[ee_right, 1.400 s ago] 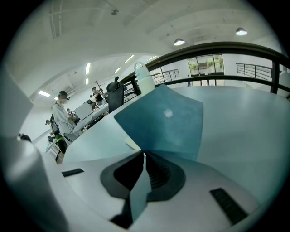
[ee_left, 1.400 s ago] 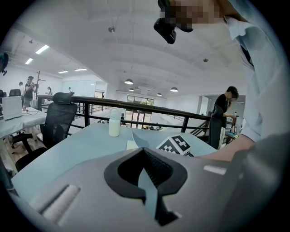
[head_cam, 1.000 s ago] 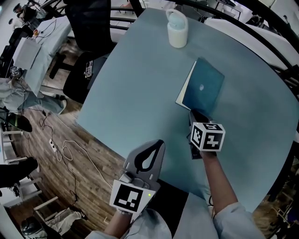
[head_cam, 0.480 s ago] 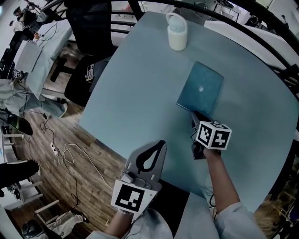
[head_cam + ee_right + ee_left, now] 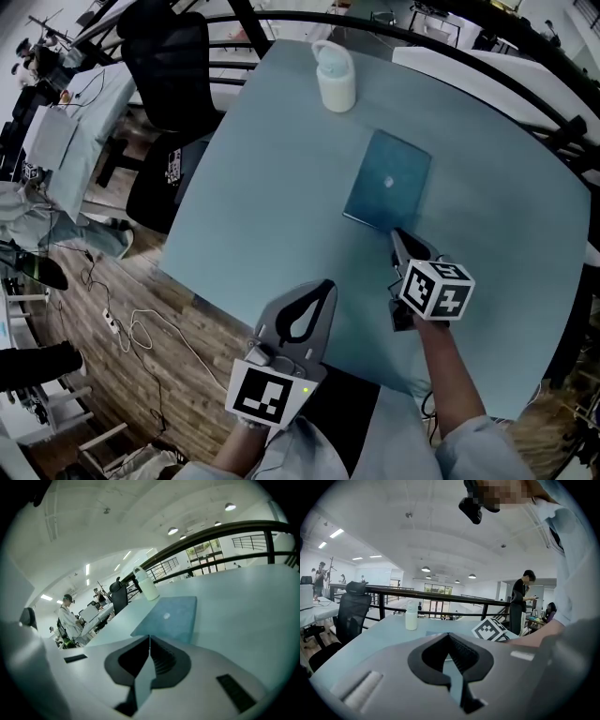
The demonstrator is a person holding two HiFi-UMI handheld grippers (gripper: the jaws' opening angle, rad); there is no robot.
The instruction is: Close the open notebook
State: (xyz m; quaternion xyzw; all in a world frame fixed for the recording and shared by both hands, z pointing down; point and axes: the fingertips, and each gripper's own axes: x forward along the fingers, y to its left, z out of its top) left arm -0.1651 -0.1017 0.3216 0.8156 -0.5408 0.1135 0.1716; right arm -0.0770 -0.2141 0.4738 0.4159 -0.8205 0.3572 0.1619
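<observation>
**Teal notebook, shut and flat on the counter**

Teal and slightly grainy on the cover, the notebook (image 5: 387, 192) lies closed and flat on the smooth pale blue-grey counter (image 5: 272, 187). It's a slim rectangle with a small pale round mark in the middle. From the head view, a white cylindrical bottle (image 5: 336, 80) with a loop handle stands well apart from it, by the far edge. The right claw (image 5: 396, 236) points at the notebook's near edge, just beside it. The left claw (image 5: 324, 285) sits back near the counter's front edge.

Left gripper view: matte grey shells, black ribbed pads pressed together, nothing between them.

Right gripper view: that claw has just been closing and is now pressed together too, empty, with the notebook lying just ahead of it.
</observation>
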